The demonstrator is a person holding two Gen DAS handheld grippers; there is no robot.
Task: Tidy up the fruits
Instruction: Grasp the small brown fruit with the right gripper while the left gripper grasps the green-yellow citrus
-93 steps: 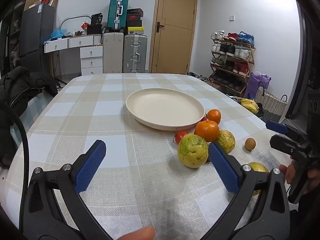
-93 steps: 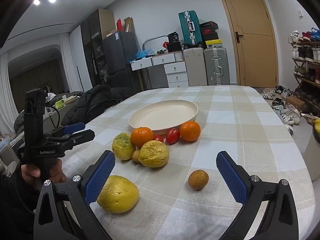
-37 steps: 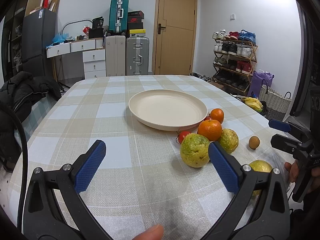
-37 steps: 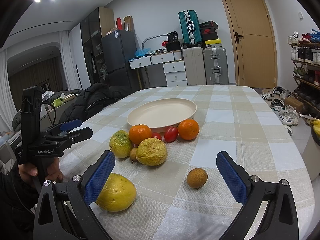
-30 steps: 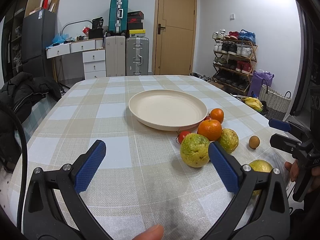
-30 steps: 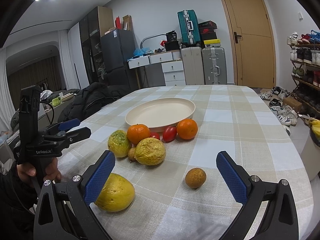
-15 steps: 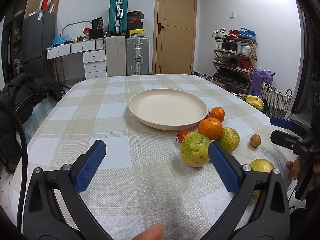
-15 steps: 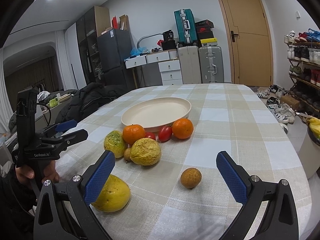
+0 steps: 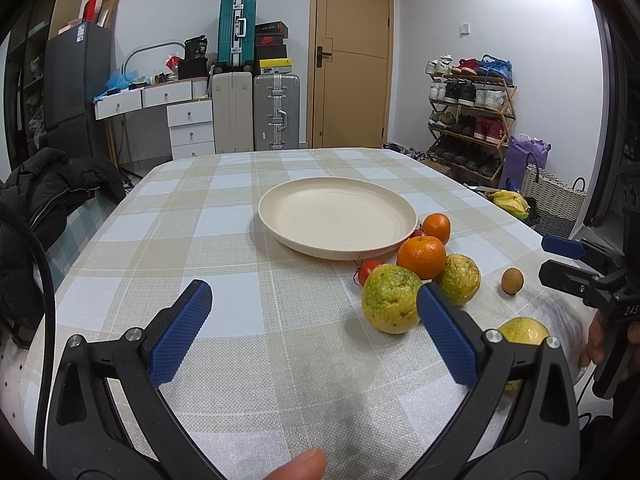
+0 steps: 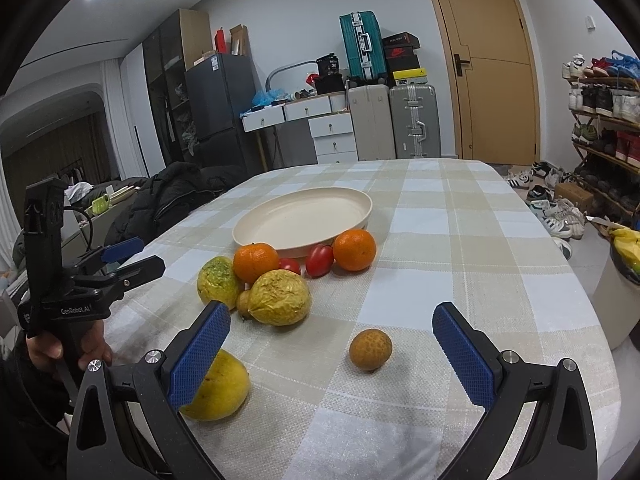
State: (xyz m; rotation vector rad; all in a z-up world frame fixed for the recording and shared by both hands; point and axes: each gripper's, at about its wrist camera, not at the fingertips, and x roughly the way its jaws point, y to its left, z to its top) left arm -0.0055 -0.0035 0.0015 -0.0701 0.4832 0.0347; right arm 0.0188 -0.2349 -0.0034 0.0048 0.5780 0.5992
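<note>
From the left wrist, the left gripper point(image 9: 312, 320) gapes wide and empty over the checked tablecloth point(image 9: 240, 312); the bare cream plate point(image 9: 338, 218) lies ahead, fruits bunched at its right rim, a yellow fruit point(image 9: 520, 330) half hidden behind the finger.

From the right wrist, the right gripper point(image 10: 330, 354) spreads wide, holding nothing; a small brown fruit point(image 10: 370, 349) sits between its fingers; the red tomato point(image 10: 319, 260) lies with its long axis tilted towards the plate point(image 10: 304, 216); suitcases and a door stand behind.

My left gripper point(image 9: 312, 320) hangs wide open above the checked tablecloth point(image 9: 224, 248); beyond it the round cream plate point(image 9: 338, 217) sits empty, fruits clustered near the table's right edge.
</note>
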